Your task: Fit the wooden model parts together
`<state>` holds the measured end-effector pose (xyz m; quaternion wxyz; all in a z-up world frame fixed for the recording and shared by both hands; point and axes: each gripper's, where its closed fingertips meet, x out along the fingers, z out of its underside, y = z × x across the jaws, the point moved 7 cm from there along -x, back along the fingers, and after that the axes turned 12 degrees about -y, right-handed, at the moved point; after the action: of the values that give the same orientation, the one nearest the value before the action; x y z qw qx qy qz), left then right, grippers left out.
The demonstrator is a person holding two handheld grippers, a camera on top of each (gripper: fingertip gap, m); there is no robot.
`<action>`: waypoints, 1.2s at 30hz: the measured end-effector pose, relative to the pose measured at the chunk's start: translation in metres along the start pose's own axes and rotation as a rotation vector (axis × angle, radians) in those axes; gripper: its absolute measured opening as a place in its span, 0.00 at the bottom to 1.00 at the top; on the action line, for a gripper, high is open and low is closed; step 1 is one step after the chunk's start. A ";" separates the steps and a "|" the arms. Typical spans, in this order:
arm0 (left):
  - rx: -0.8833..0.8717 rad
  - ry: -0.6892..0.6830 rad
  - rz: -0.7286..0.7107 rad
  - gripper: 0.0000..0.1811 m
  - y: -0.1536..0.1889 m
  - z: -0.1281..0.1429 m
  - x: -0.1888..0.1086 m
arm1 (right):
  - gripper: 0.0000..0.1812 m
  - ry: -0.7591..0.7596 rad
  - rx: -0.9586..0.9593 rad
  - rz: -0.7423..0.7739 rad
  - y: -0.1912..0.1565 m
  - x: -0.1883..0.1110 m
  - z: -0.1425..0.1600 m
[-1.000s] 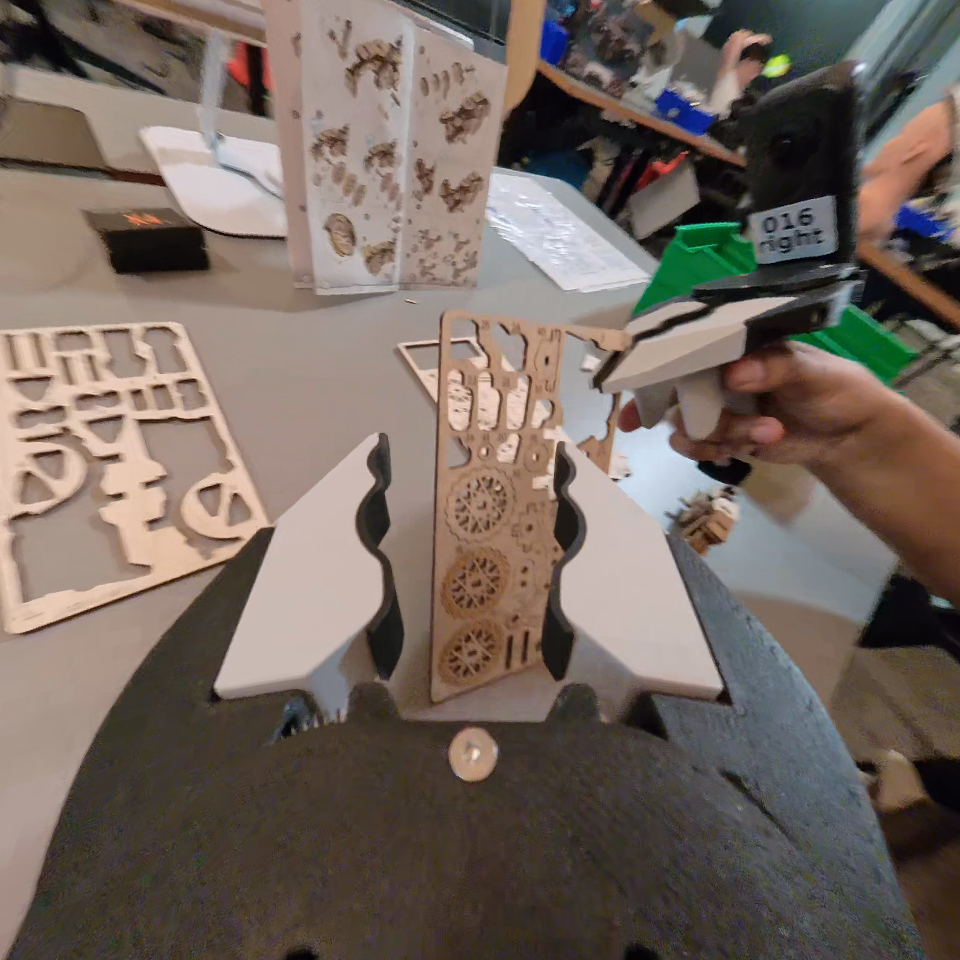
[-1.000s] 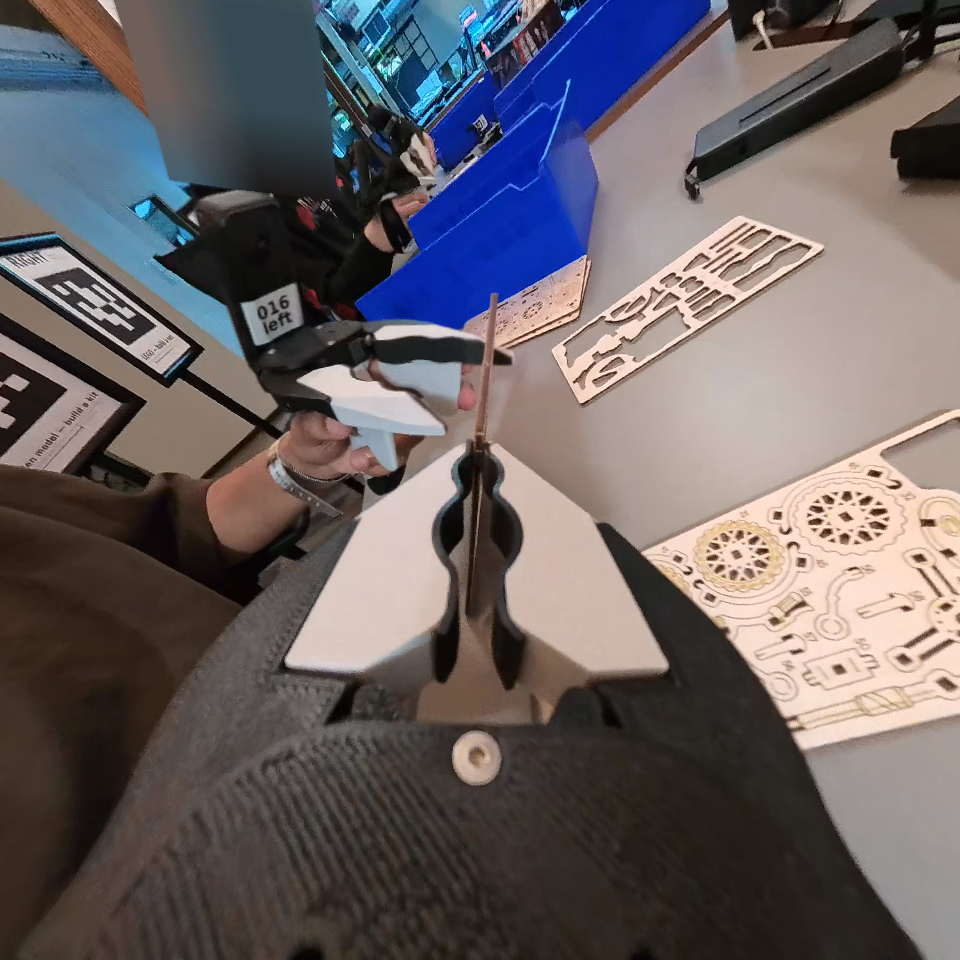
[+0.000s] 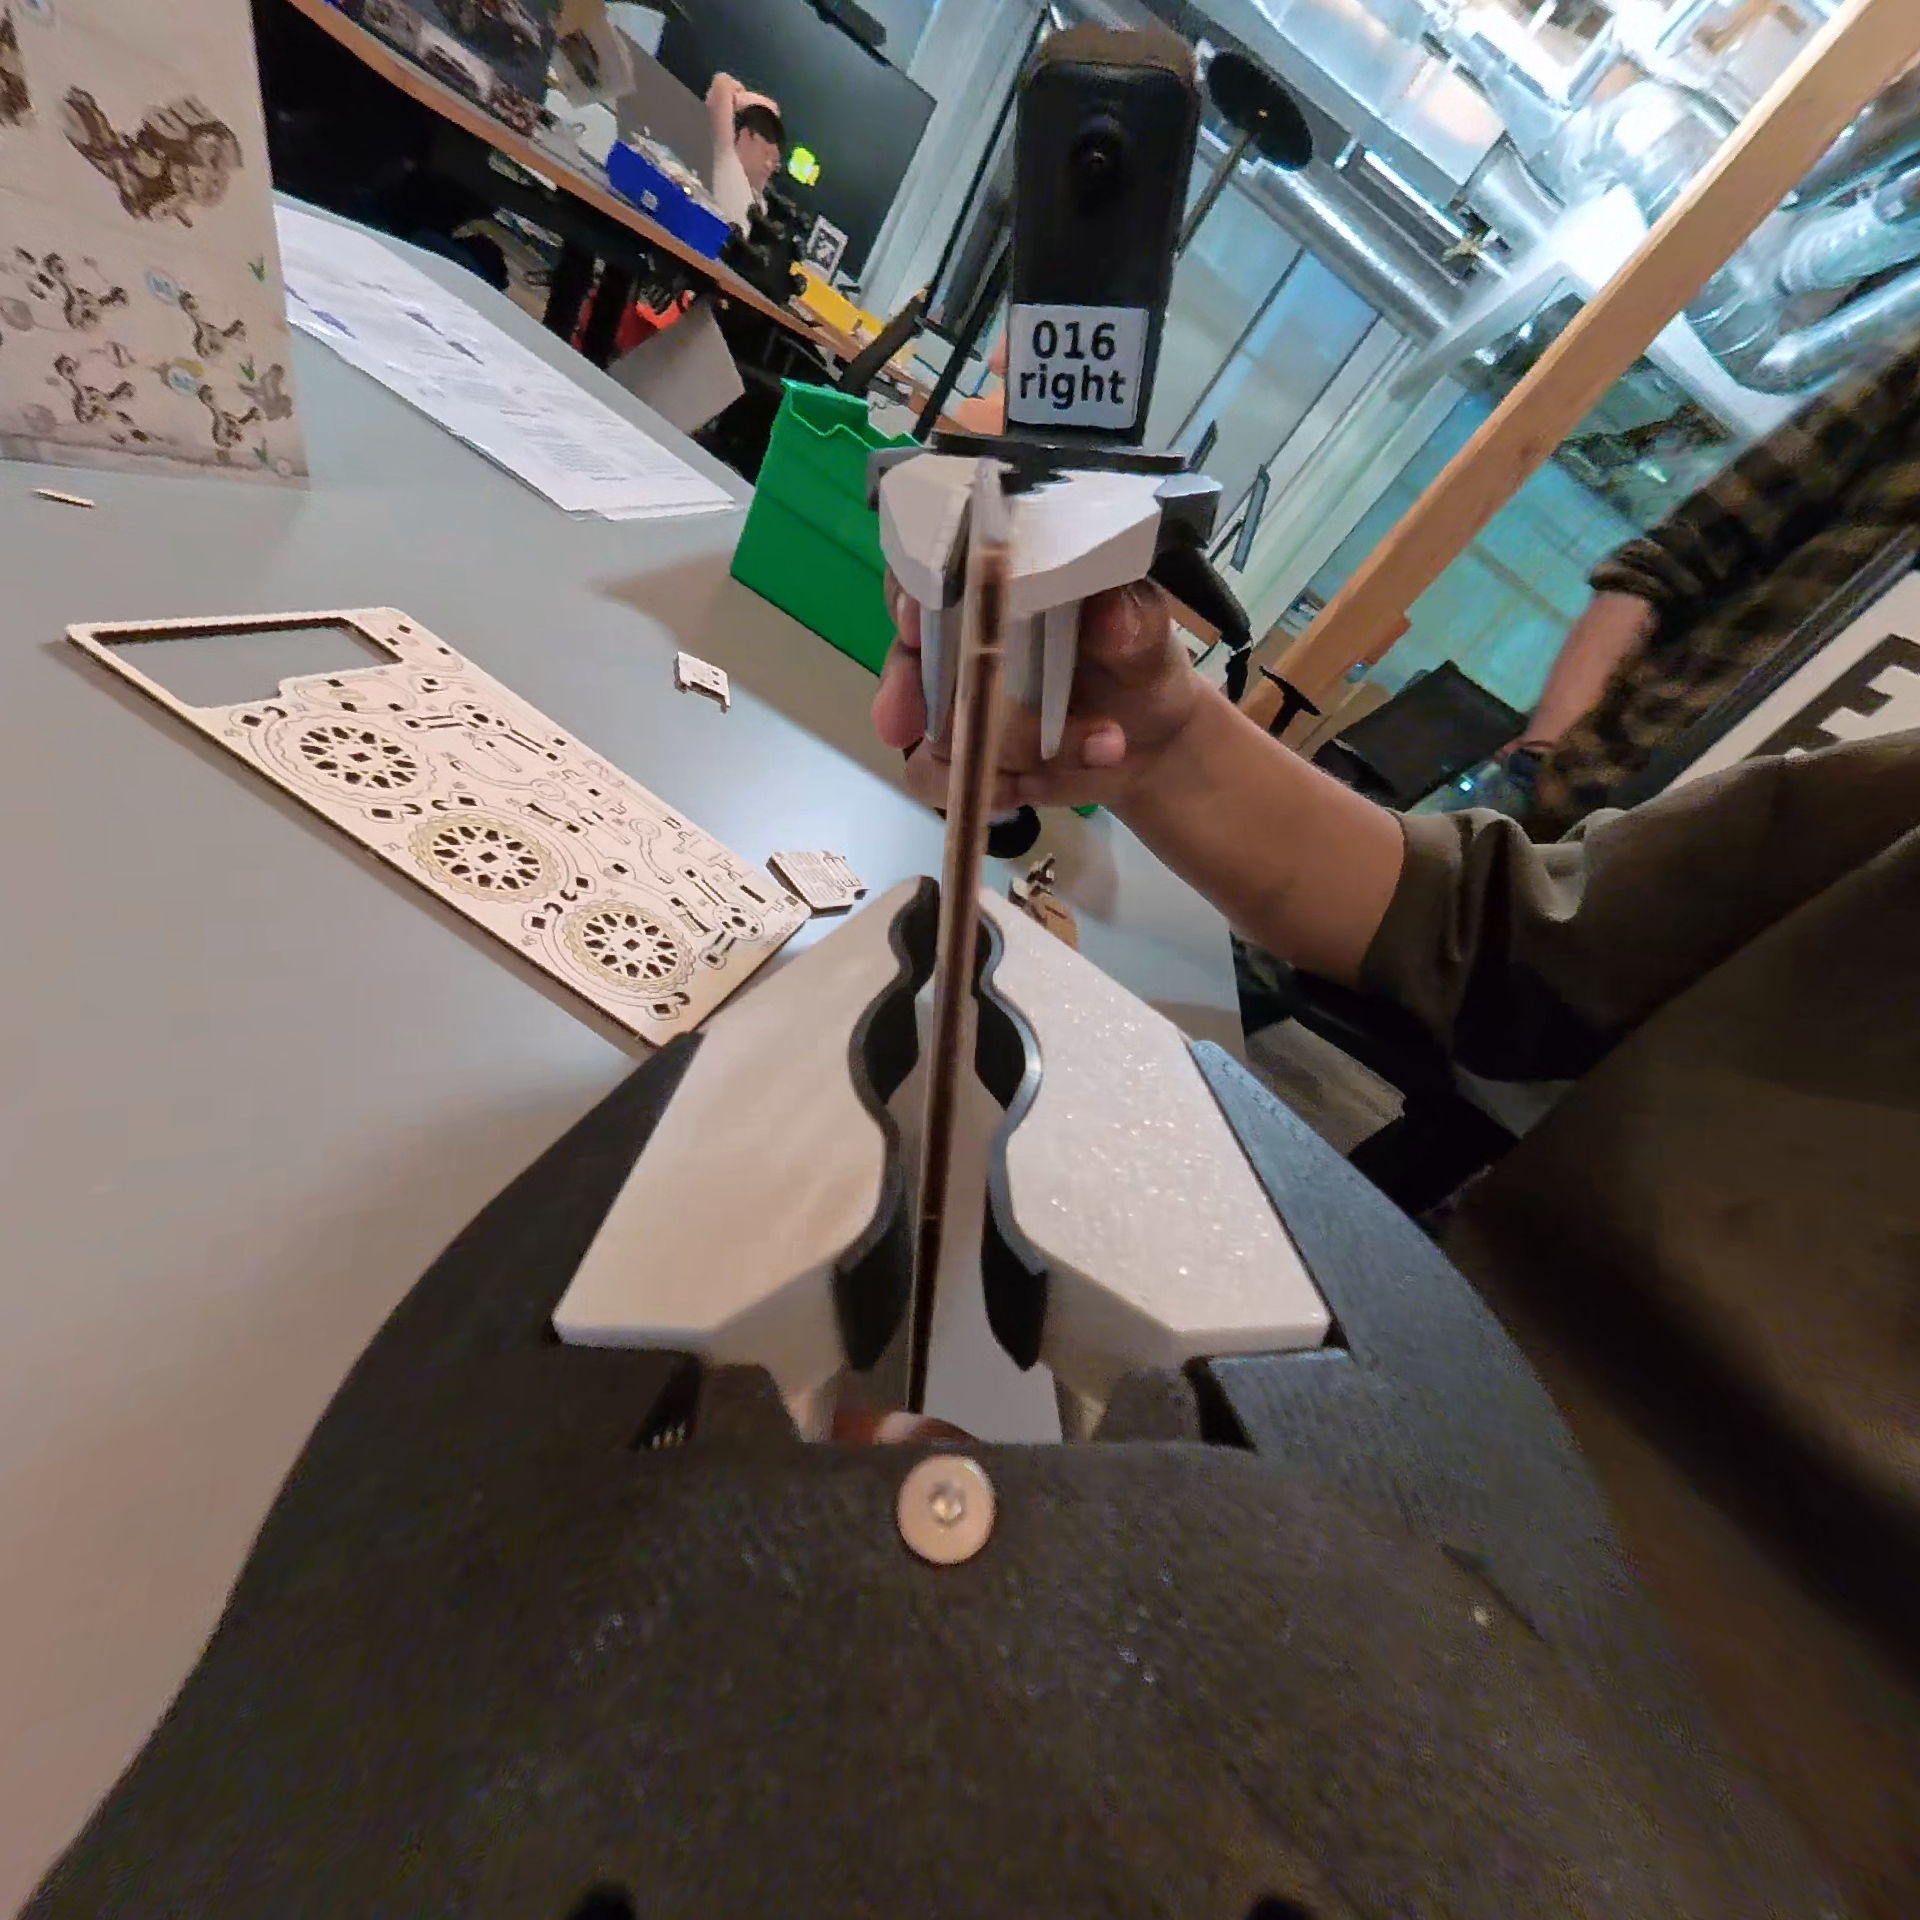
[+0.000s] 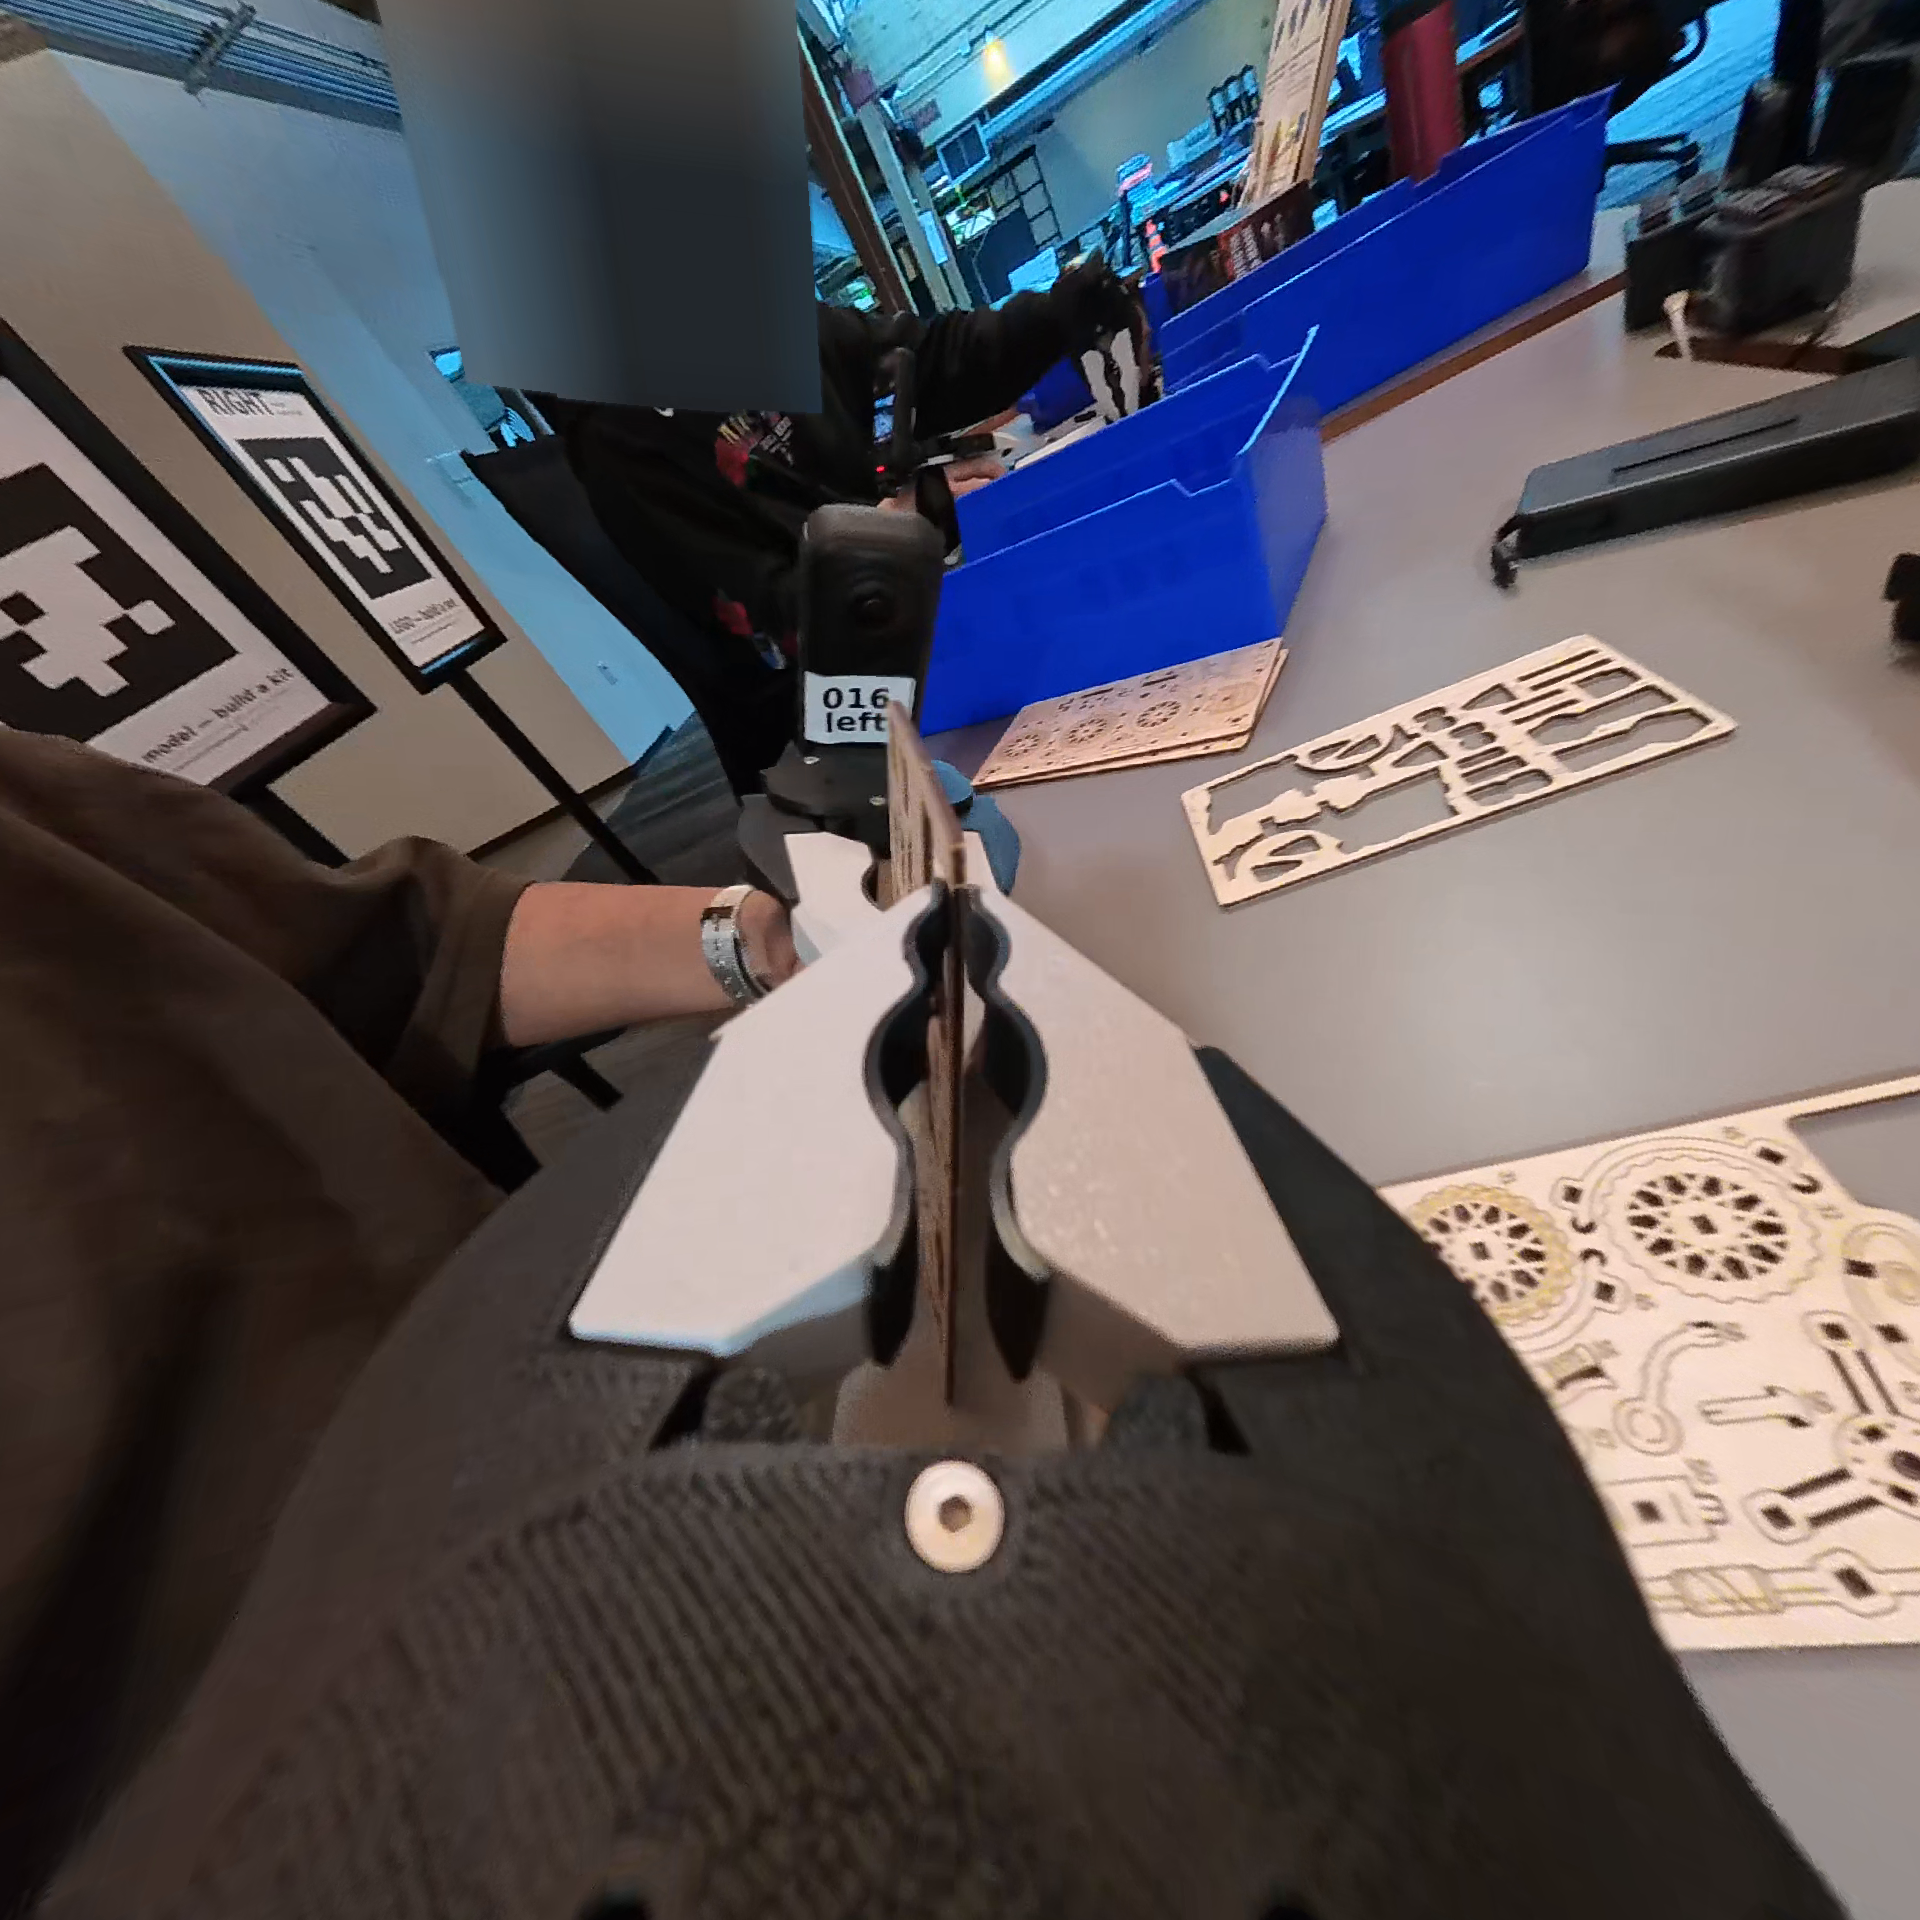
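Wooden sheet (image 3: 961, 935) edge-on — between both hand-held grippers

The wooden sheet (image 3: 961, 831) shows only its thin edge, so its cut pattern is hidden. At five o'clock the pale parts sheet (image 4: 1704, 1351) is cut off by the frame edge. The left hand is mostly covered by the left gripper (image 4: 914, 883)

Grey counter (image 4: 1455, 987) carries flat wooden part sheets: a gear-cut sheet (image 3: 468, 821), an emptied sheet (image 4: 1455, 758), a stack (image 4: 1132, 717) against the blue bin (image 4: 1132, 561).
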<state>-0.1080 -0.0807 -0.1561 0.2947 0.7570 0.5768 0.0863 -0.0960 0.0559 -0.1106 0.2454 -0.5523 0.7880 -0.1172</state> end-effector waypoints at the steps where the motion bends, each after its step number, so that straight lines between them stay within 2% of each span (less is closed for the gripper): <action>1: -0.005 0.001 -0.006 0.00 -0.001 -0.001 0.000 | 0.01 0.002 -0.009 0.015 0.001 -0.001 0.000; 7: -0.064 0.055 -0.051 0.00 -0.016 -0.007 -0.002 | 0.15 0.033 -0.031 0.101 0.009 -0.017 -0.002; 11: -0.075 0.063 -0.076 0.00 -0.023 -0.011 -0.002 | 0.16 0.060 -0.042 0.183 0.019 -0.035 0.000; 16: -0.093 0.068 -0.080 0.00 -0.026 -0.012 -0.003 | 0.16 0.081 -0.014 0.211 0.030 -0.046 0.004; 36: -0.127 0.085 -0.087 0.00 -0.030 -0.012 -0.005 | 0.18 -0.071 -0.064 0.275 0.034 -0.028 0.021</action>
<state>-0.1396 -0.0763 -0.1618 0.3210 0.7066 0.6144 0.1418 -0.1048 0.0955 -0.1370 0.2690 -0.4507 0.8504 -0.0377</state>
